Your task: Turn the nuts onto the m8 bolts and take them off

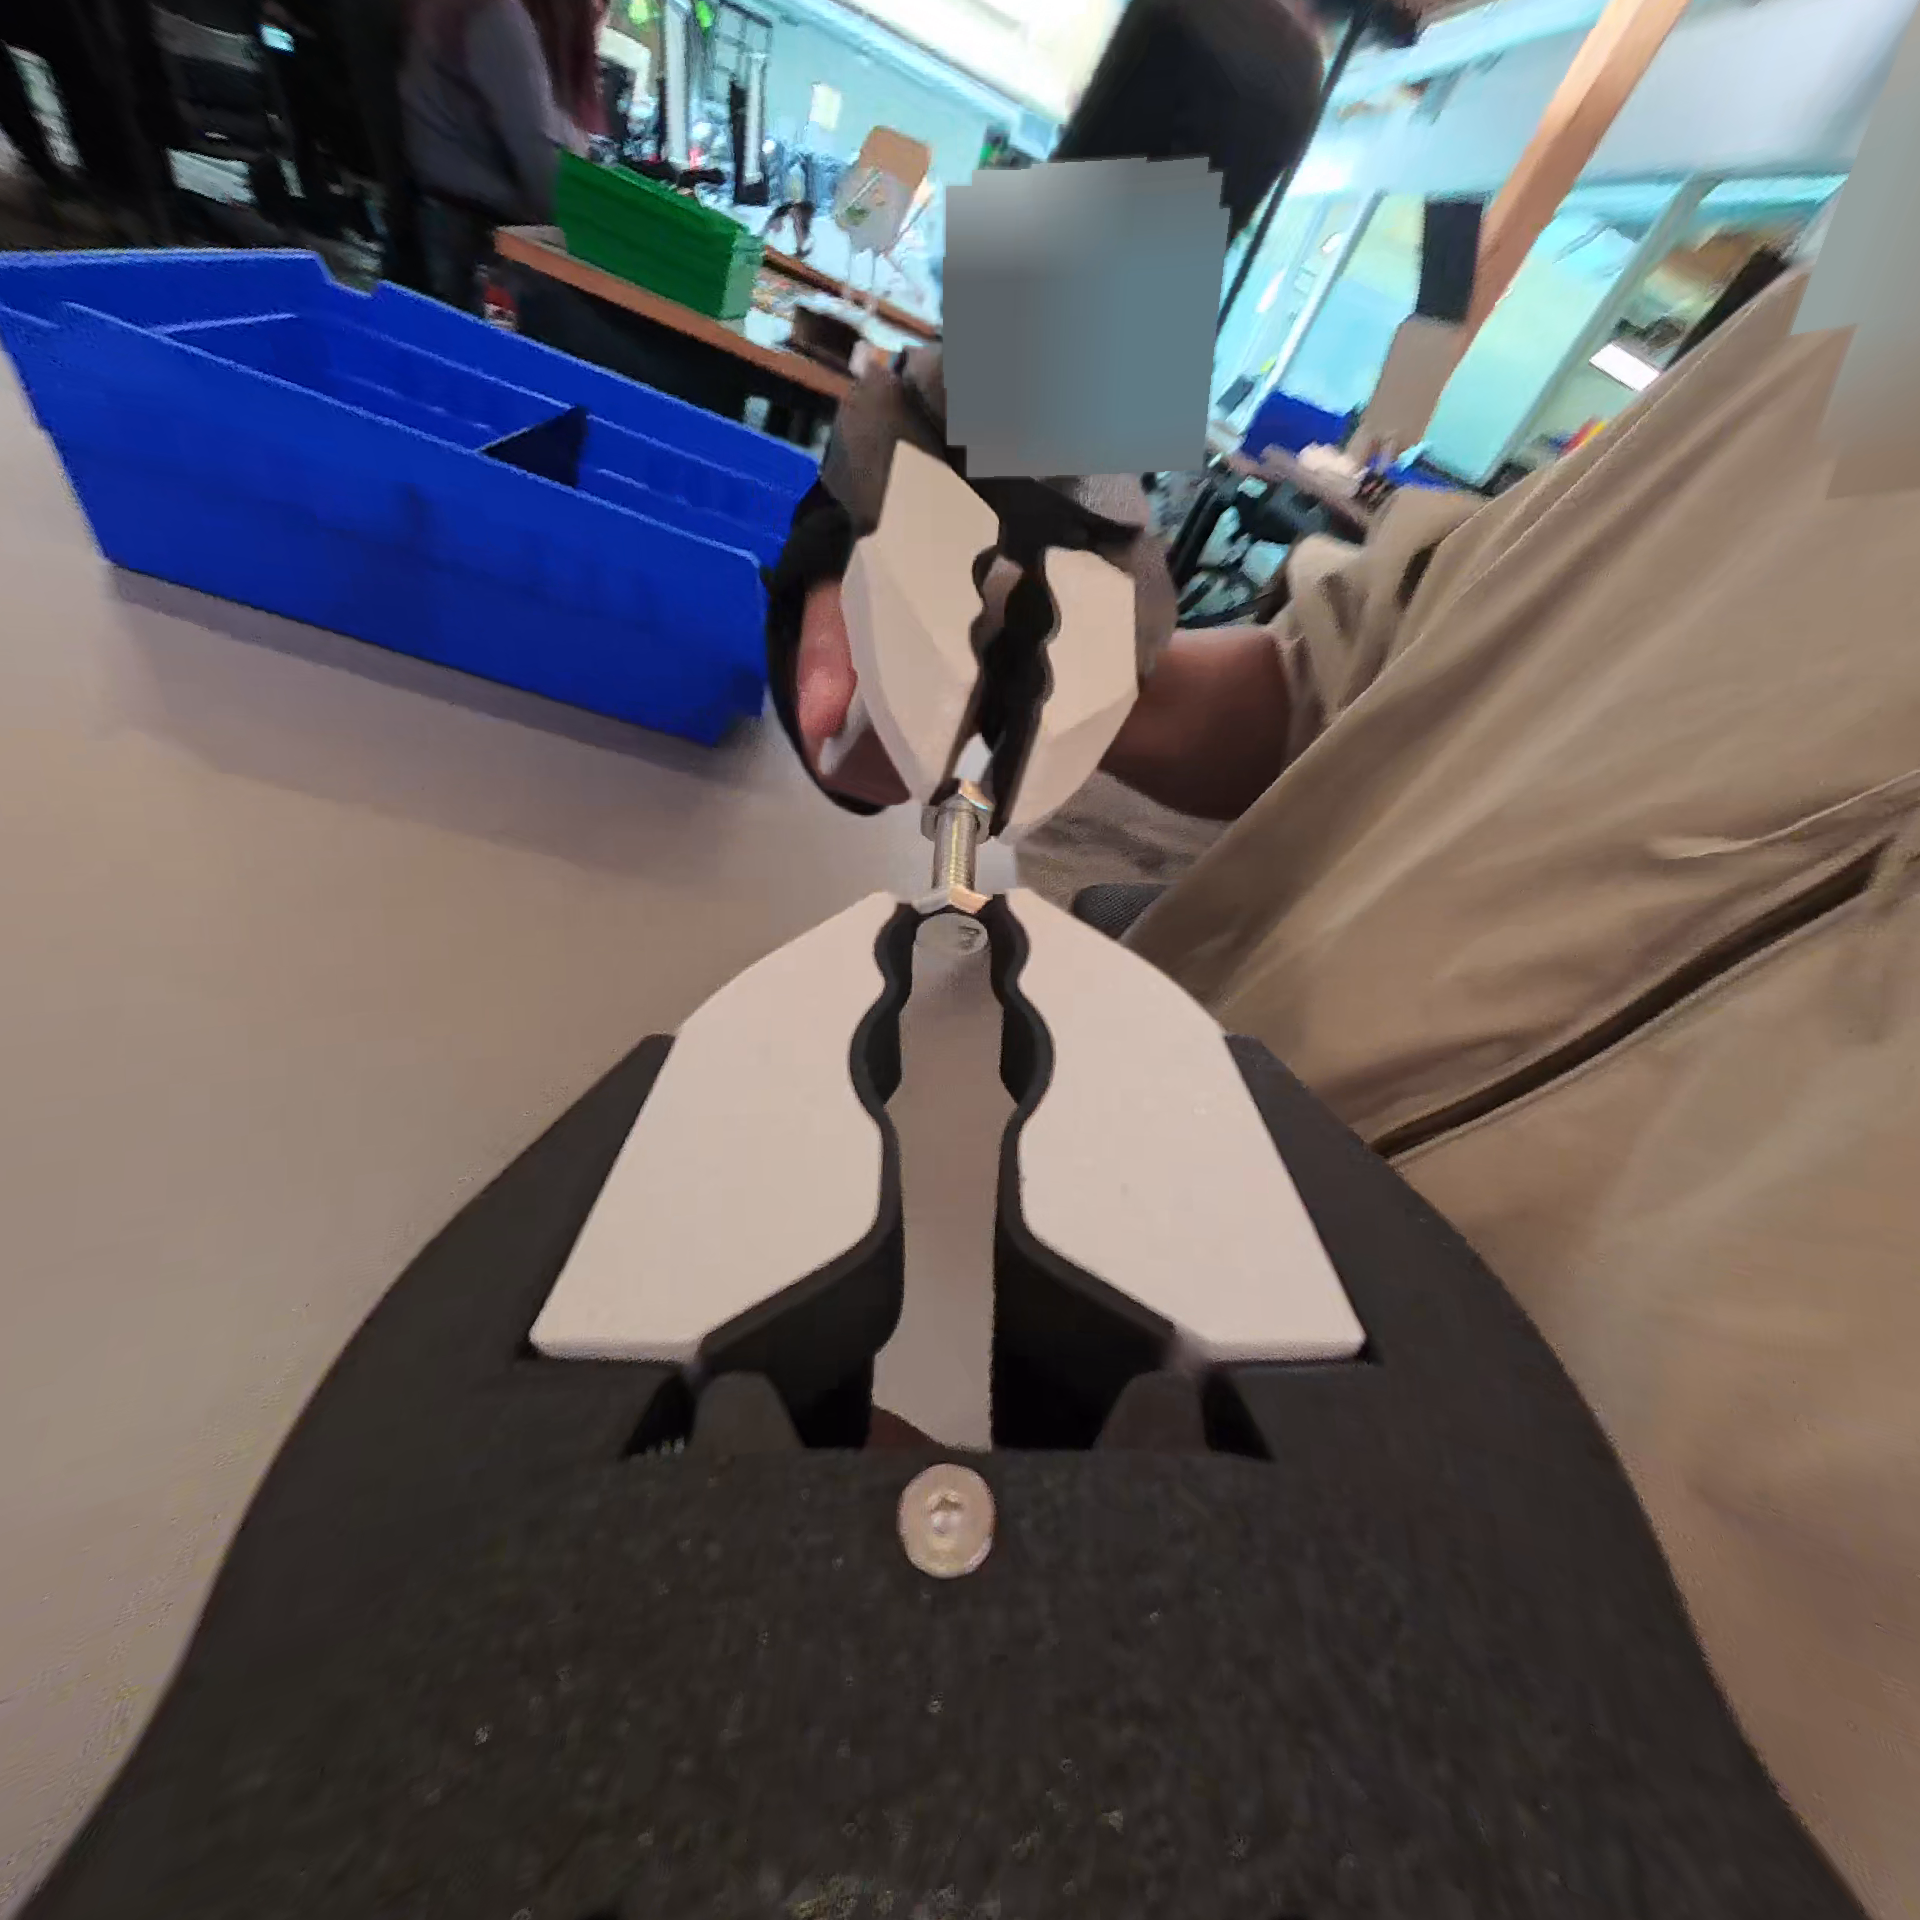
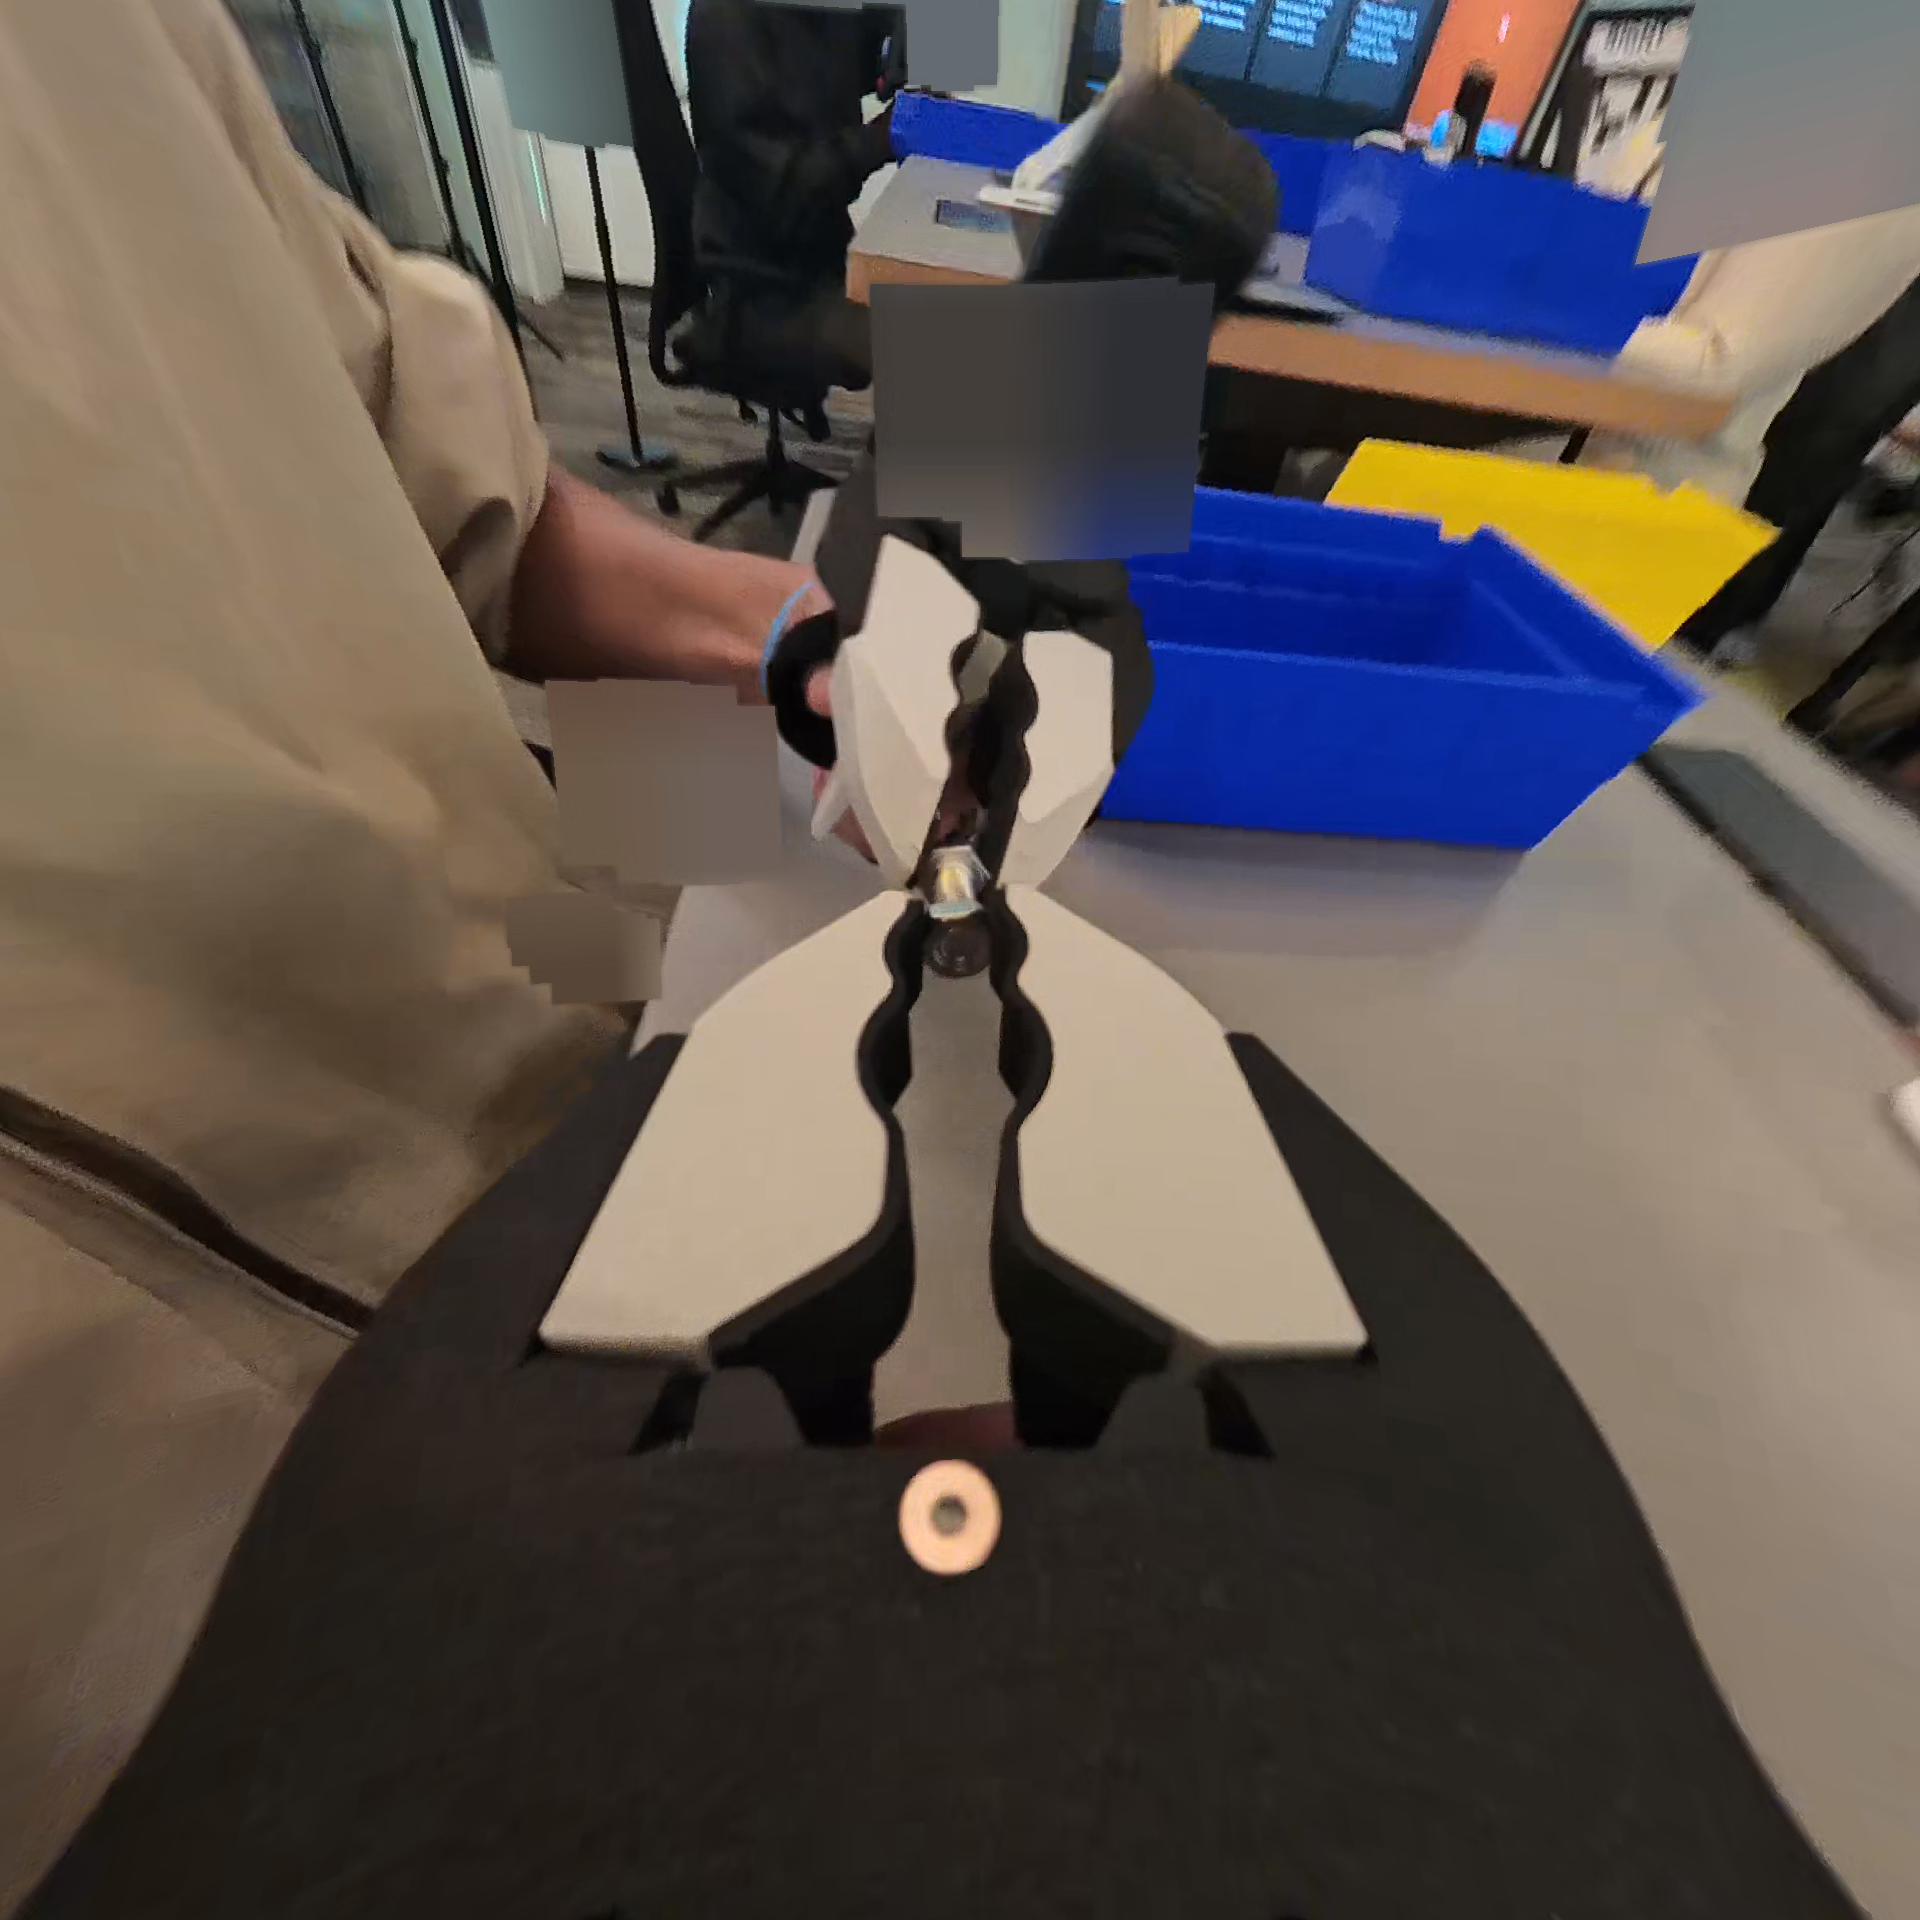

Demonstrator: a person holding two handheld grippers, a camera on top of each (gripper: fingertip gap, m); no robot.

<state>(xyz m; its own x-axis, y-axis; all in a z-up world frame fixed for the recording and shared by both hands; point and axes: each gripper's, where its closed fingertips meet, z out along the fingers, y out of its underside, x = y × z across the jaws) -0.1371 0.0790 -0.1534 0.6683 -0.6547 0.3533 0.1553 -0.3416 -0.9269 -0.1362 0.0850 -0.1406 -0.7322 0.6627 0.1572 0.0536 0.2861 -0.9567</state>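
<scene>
Left wrist view shows our left gripper (image 1: 951, 914) clamped on the bolt (image 1: 952, 847) head, right gripper (image 1: 982, 800) pinching the nut (image 1: 966, 798) above the table; we should keep both coaxial while turning.

The bolt (image 1: 953, 852) is bright, shiny metal with a threaded shank; the nut (image 2: 954, 912) looks like the same glossy metal. Both grippers have matt white plastic fingers (image 1: 769, 1143) lined in black, on rough, grainy black bodies. The bin (image 1: 416, 499) is smooth glossy blue plastic. The desk (image 1: 312, 935) is matt grey. The sleeve (image 1: 1558, 831) is tan cloth.
</scene>
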